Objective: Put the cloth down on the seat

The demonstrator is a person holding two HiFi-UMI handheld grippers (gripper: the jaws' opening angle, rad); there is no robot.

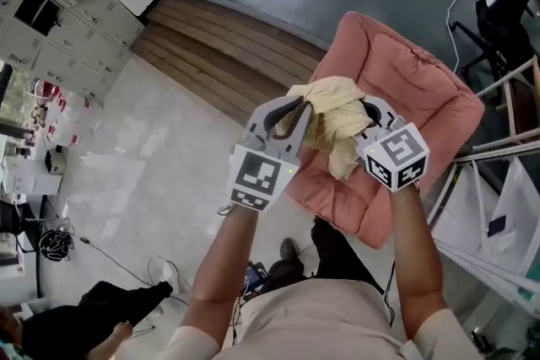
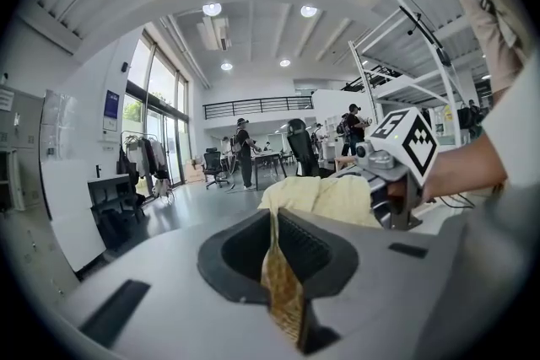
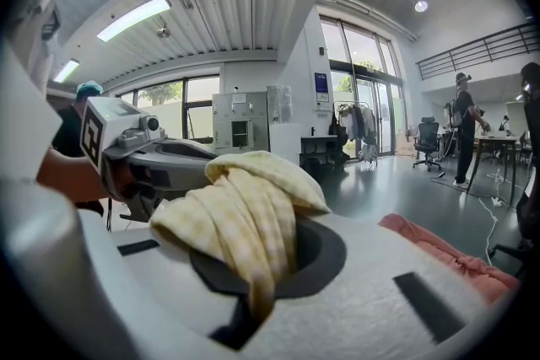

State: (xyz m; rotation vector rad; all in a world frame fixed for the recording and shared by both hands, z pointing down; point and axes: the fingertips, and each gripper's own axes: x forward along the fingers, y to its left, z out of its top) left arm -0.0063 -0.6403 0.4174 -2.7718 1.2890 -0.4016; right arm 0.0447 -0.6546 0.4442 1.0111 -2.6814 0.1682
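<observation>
Head view: the cloth (image 1: 333, 118) hangs above the pink seat (image 1: 426, 84), held between the left gripper (image 1: 289, 112) and the right gripper (image 1: 372, 110). Left gripper view: jaws pinch a cloth edge. Right gripper view: jaws clamp bunched cloth.

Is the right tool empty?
No, the right tool is clamped on the pale yellow checked cloth, which bunches over its jaws.

The left arm (image 1: 221, 265) and right arm (image 1: 415, 249) are reaching toward twelve o'clock, elbows bent. The left gripper (image 1: 295, 110) is pinching the cloth (image 1: 335, 118) at its nine o'clock side, and the right gripper (image 1: 369, 110) is clamping it at three o'clock, jaws facing each other.
</observation>
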